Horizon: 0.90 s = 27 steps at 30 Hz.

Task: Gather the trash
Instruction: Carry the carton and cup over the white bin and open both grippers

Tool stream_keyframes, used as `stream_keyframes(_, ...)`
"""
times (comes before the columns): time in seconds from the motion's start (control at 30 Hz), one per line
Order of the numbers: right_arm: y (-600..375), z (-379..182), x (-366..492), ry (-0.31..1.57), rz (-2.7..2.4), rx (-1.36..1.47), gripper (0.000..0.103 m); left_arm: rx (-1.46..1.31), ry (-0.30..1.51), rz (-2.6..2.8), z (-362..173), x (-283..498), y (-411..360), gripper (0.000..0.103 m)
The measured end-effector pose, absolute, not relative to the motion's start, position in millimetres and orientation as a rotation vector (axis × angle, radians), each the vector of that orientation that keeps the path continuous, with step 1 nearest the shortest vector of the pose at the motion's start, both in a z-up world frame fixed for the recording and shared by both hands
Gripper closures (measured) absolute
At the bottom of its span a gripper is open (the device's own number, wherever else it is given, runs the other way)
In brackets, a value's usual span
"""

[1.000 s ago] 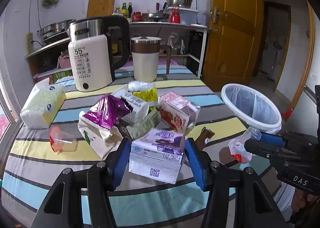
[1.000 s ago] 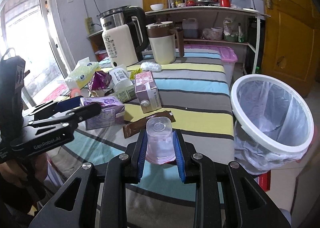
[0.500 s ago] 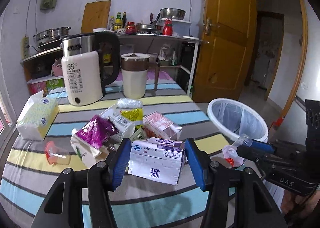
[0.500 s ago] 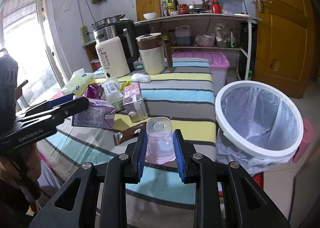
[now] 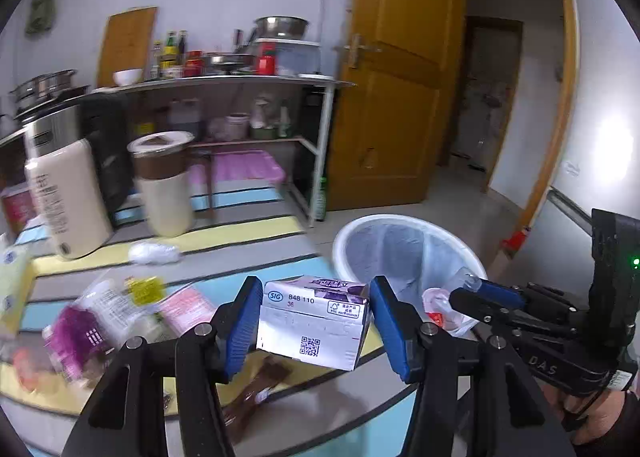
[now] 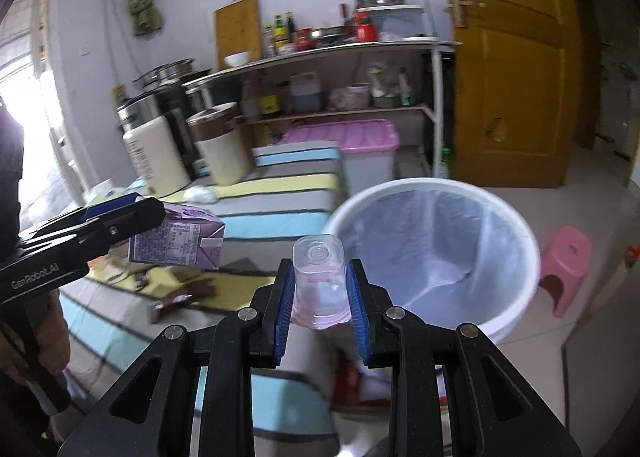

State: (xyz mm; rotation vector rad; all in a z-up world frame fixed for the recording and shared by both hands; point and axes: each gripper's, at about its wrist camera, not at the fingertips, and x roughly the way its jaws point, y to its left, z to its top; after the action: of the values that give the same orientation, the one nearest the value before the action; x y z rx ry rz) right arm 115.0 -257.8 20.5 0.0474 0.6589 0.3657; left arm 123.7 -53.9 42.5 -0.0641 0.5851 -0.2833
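Note:
My left gripper (image 5: 316,321) is shut on a white and purple drink carton (image 5: 312,323), lifted above the striped table; the carton (image 6: 176,237) shows at left in the right wrist view too. My right gripper (image 6: 320,293) is shut on a clear plastic cup (image 6: 319,281) held upside down, just left of the bin's near rim. In the left wrist view that cup (image 5: 446,307) and the right gripper (image 5: 472,293) hang over the near rim of the white bin (image 5: 404,221), which is lined with a clear bag (image 6: 436,249).
Blurred wrappers and packets (image 5: 100,317) and a brown wrapper (image 5: 256,381) lie on the striped table (image 5: 240,233). A kettle (image 5: 64,193) and a jug (image 5: 164,181) stand at its far side. A pink stool (image 6: 564,265) sits on the floor right of the bin.
Both grippers have swung right with their loads, off the pile of trash toward the bin. The carton has risen off the table; the cup now hangs at the bin's rim.

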Motion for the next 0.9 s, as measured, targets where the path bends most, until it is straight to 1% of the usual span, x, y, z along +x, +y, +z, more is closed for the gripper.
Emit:
stream_keyframes(0.2,-290.7,16.3,135.1,0.667,0.283,0.059,0.075,-0.066,0.608,-0.372,36.5,162.6,-92.3,0.047)
stream_keyframes(0.5,-316.8,-6.2,158.3,0.722,0.222,0.075,0.075,-0.077,0.665,-0.440,14.7,198.6,-124.8,0.047)
stream_keyframes(0.83,-323.0,-18.9,168.0,0.765,0.201,0.095,0.074,-0.056,0.727,-0.481,-4.4,212.9,-139.3,0.046)
stream_keyframes(0.9,-324.4,-20.5,167.3,0.766,0.198,0.094,0.071,-0.052,0.731,-0.483,-5.1,212.0,-139.7,0.046)
